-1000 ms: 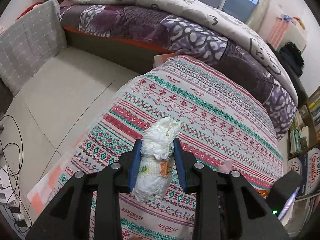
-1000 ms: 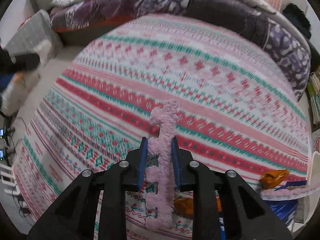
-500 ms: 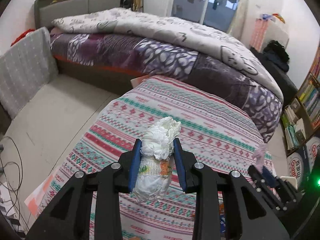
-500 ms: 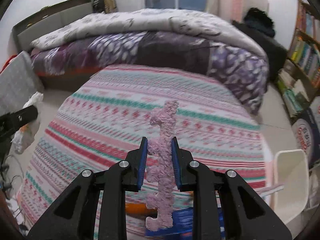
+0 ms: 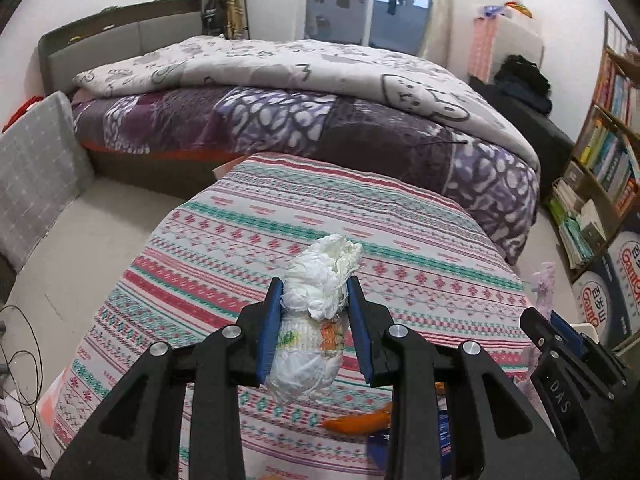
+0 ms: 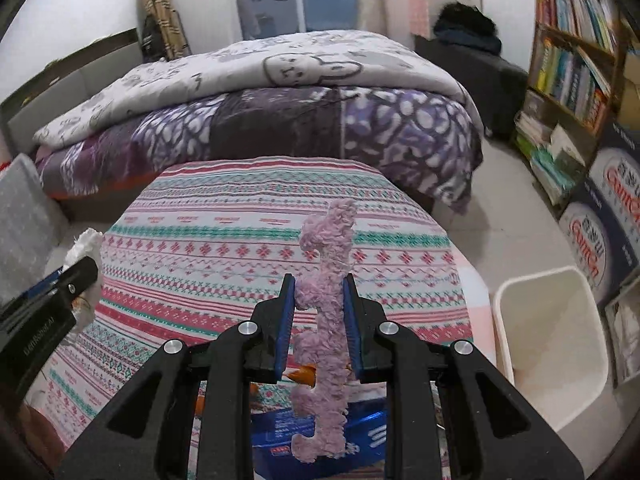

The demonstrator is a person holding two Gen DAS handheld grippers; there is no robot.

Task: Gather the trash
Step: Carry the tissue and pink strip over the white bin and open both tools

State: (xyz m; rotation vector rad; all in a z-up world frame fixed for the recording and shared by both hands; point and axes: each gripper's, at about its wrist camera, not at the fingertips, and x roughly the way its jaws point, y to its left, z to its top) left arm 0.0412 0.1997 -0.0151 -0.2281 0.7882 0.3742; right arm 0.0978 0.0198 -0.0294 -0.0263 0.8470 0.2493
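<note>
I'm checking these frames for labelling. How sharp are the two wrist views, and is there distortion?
Left wrist view: sharp throughout, rolled white diaper crisp; fisheye bows the bed, corners vignetted black. Right wrist view: fuzzy pink strip sharp, bookshelf slightly smeared; white bin warped near the edge.

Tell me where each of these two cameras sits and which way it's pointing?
Left wrist view: sits on the left gripper, looking down along its fingers, shut on a rolled white diaper above the striped patterned blanket.
Right wrist view: sits on the right gripper, looking down its fingers, shut on a fuzzy pink strip; a white plastic bin stands right.
Shared: blanket, purple-quilted bed, bookshelf, each other's gripper.
</note>
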